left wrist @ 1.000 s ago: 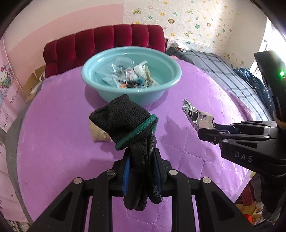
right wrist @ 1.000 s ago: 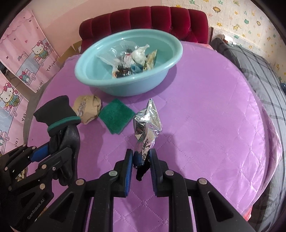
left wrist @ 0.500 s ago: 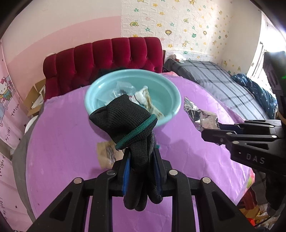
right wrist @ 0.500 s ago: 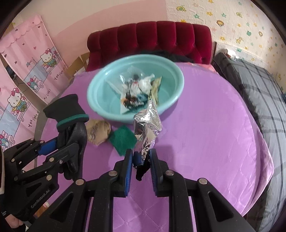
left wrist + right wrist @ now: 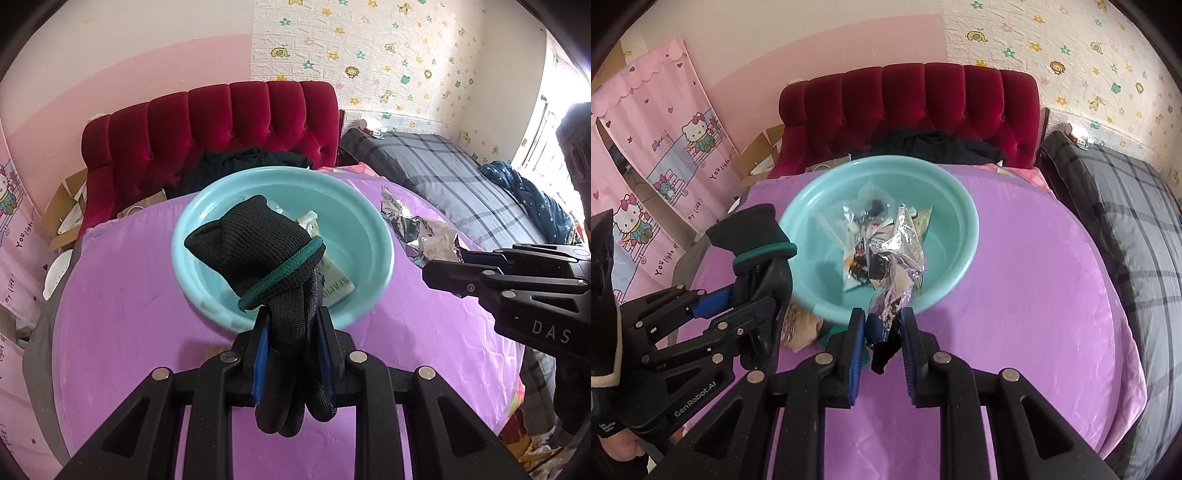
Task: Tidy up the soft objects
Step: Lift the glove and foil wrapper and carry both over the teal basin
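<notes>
where legible: "das" (image 5: 549, 335), "genrobot.ai" (image 5: 697, 399)

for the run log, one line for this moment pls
left hand-held gripper: black glove | right hand-held gripper: foil wrapper | basin: ahead

glove (image 5: 258, 243): matt knit | wrapper (image 5: 899, 254): crinkled shiny foil | basin (image 5: 960, 206): smooth plastic

Pink wall (image 5: 129, 74) adjoined by star-patterned white brick wallpaper (image 5: 369, 55); red tufted headboard (image 5: 908, 96); grey plaid bedding (image 5: 450, 173); daylight seen at right.
</notes>
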Tool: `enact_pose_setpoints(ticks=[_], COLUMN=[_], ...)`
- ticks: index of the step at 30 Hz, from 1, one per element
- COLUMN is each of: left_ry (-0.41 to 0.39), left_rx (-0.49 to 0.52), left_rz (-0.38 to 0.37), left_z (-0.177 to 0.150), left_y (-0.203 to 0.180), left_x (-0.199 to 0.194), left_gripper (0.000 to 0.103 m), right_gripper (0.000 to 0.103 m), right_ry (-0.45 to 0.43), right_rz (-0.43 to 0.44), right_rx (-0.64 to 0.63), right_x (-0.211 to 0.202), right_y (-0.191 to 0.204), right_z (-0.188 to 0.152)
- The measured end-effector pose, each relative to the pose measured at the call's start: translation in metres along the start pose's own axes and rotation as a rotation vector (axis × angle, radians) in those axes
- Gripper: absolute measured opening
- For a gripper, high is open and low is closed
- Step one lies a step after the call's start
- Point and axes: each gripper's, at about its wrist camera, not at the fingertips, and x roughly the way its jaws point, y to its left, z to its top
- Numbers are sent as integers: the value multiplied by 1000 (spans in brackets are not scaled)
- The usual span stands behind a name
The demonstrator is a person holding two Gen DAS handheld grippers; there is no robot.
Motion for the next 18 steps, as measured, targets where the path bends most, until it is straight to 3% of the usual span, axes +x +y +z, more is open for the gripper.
enact_pose_setpoints(ticks=[18], left_ry=[6], left_rx=[-7], left_rz=[5], left_z=[47], left_y=[20], left_x=[55], left_gripper=[25], right_gripper=[20], right_ry=[23], right_rz=[2], right_rx=[5], right_x=[63], right_y=[-18], right_z=[68])
